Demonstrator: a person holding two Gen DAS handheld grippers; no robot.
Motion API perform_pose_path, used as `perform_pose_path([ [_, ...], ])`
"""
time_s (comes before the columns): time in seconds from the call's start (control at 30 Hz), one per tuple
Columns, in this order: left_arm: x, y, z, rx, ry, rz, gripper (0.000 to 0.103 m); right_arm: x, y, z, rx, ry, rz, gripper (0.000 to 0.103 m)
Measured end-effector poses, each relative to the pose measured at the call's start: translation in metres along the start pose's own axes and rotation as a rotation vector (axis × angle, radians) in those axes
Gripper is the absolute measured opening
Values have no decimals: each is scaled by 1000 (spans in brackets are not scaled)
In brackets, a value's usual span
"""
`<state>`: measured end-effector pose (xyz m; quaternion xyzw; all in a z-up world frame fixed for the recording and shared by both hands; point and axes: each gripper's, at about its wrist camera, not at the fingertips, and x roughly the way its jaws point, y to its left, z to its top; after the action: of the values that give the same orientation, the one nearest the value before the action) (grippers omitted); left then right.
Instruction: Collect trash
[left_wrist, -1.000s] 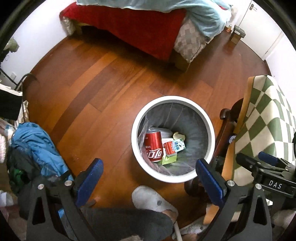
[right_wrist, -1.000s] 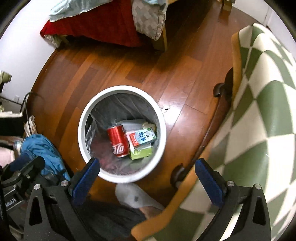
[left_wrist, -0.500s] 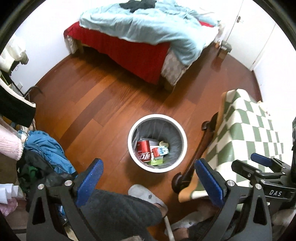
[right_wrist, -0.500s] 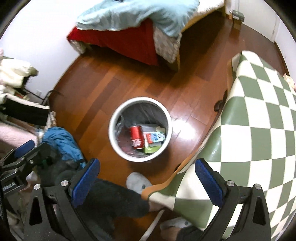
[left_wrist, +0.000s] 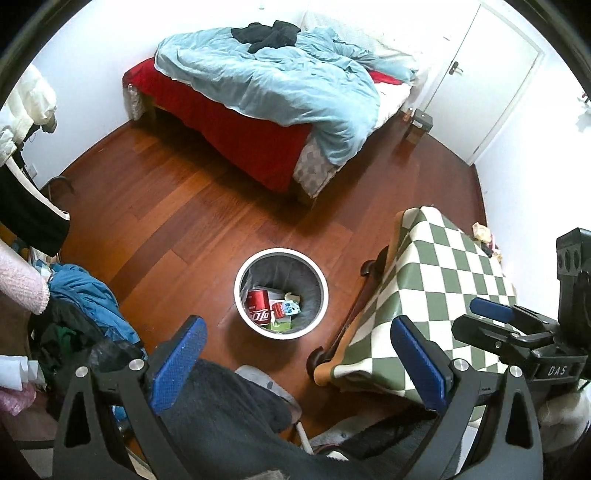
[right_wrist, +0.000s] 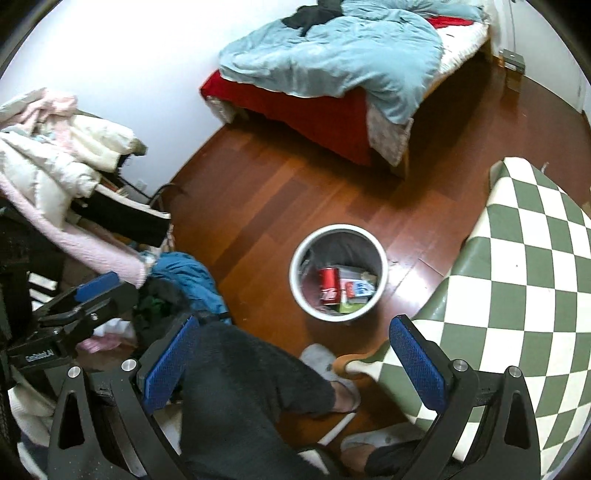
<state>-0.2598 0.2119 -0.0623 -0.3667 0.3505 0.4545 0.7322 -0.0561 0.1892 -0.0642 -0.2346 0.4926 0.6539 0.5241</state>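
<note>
A white round trash bin (left_wrist: 242, 275) with a grey liner stands on the wooden floor; it also shows in the right wrist view (right_wrist: 297, 258). Inside lie a red cola can (left_wrist: 258, 305), a small carton (left_wrist: 286, 308) and a green box (left_wrist: 279, 325); the can shows in the right wrist view too (right_wrist: 328, 284). My left gripper (left_wrist: 299, 363) is open and empty, high above the bin. My right gripper (right_wrist: 291, 360) is open and empty, also high above. The right gripper shows in the left wrist view (left_wrist: 495, 314).
A table with a green-and-white checked cloth (left_wrist: 436, 295) stands right of the bin. A bed with a blue duvet (left_wrist: 280, 88) is at the back. A pile of clothes (left_wrist: 81, 302) lies at the left. The person's leg and slipper (right_wrist: 325, 365) are below the grippers.
Both grippers have risen far up and back from the bin, which now looks small. Both stay open and empty. The bin's contents have not moved.
</note>
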Motion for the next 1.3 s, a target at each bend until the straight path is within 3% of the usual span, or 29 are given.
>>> perform_pose_path([
  [0.33, -30, -3, -7, -6, -12, -16, 102, -33, 23, 3, -36, -2, 59, 103],
  [1.3, -35, -5, -11, -2, -1, -62, 103, -32, 31, 4, -49, 32, 73, 103],
])
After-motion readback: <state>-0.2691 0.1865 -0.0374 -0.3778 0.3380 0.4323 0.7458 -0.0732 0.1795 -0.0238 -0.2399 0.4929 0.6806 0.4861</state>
